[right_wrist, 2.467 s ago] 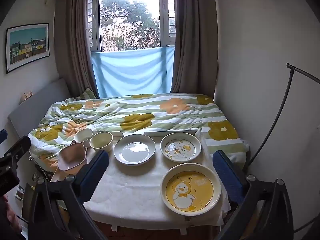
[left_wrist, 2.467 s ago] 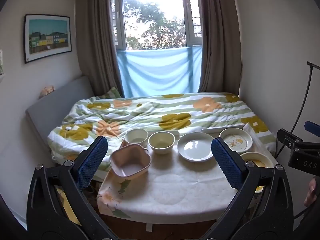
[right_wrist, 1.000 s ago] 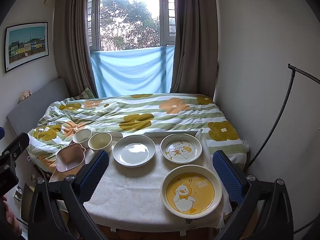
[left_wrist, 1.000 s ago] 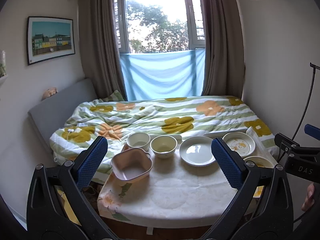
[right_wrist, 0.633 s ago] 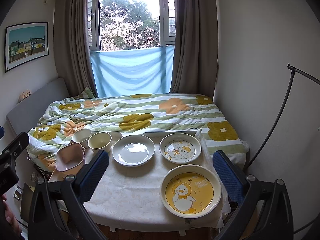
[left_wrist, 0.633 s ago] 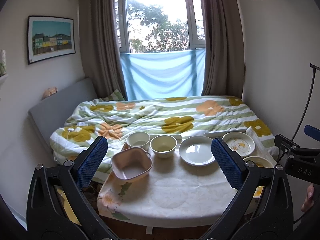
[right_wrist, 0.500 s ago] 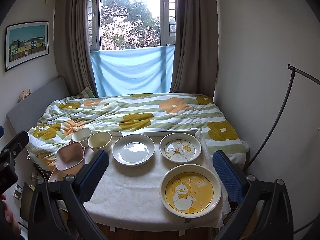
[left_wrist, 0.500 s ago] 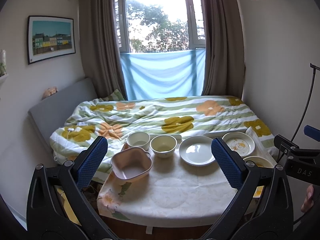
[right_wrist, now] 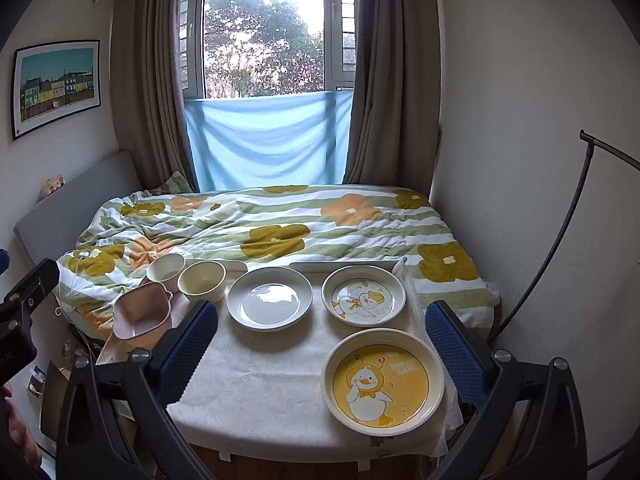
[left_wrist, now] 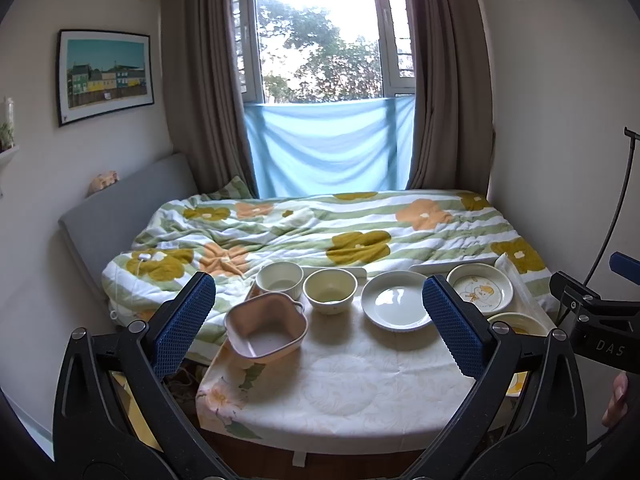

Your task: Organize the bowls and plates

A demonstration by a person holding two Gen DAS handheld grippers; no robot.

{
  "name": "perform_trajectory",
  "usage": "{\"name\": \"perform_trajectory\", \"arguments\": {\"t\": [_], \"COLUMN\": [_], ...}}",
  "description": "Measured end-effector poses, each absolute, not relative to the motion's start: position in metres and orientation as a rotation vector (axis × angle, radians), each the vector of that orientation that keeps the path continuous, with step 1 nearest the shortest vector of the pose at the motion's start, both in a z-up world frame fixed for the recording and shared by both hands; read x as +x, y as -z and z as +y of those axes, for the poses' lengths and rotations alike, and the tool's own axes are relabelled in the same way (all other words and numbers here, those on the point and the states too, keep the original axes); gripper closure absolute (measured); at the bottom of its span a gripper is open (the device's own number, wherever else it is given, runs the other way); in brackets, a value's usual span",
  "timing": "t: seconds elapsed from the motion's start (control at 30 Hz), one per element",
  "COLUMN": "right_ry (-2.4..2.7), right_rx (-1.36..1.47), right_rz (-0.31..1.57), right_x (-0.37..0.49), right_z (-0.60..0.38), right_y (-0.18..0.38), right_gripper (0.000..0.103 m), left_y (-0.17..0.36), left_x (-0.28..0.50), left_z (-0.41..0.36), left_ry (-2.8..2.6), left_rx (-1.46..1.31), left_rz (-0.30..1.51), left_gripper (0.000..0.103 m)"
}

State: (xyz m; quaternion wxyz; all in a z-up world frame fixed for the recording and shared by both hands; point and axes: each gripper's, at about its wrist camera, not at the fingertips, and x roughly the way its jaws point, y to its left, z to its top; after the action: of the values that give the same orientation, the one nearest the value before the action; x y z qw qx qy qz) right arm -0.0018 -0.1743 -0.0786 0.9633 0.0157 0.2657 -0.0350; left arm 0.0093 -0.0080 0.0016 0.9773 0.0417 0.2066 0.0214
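On a small table with a pale floral cloth (left_wrist: pixel 344 384) (right_wrist: pixel 256 380) stand a pink square bowl (left_wrist: pixel 266 330) (right_wrist: pixel 141 315), a white bowl (left_wrist: pixel 279 278) (right_wrist: pixel 165 267), a cream bowl (left_wrist: pixel 329 290) (right_wrist: pixel 201 281), a plain white plate (left_wrist: pixel 396 305) (right_wrist: pixel 269 302), a white duck plate (left_wrist: pixel 479 289) (right_wrist: pixel 363 295) and a yellow duck plate (right_wrist: pixel 383 380) (left_wrist: pixel 516 322). My left gripper (left_wrist: pixel 316 322) is open and empty, held back from the table's near edge. My right gripper (right_wrist: pixel 322 344) is open and empty, above the near right side.
A bed with a green, orange and yellow flowered quilt (left_wrist: pixel 320 232) (right_wrist: pixel 272 228) lies right behind the table. A curtained window (left_wrist: pixel 324 40) is at the back. A black stand arm (right_wrist: pixel 560 224) curves along the right wall.
Both grippers have drifted slightly since 2.5 s ago, so the table sits a little lower and farther in view. The dishes have not moved. Both grippers stay open.
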Motion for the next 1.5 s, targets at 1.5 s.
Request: {"name": "perform_trajectory", "arguments": {"t": [1.5], "right_ry": [0.209], "right_rx": [0.560], "right_rz": [0.949], "right_x": [0.020], "right_z": [-0.336], "right_y": [0.262], "right_gripper": [0.015], "left_y": [0.227], "left_x": [0.227], "left_z": [-0.193], "left_ry": [0.677], "left_rx": [0.193], "left_rz": [1.159], "left_gripper": [0.006]}}
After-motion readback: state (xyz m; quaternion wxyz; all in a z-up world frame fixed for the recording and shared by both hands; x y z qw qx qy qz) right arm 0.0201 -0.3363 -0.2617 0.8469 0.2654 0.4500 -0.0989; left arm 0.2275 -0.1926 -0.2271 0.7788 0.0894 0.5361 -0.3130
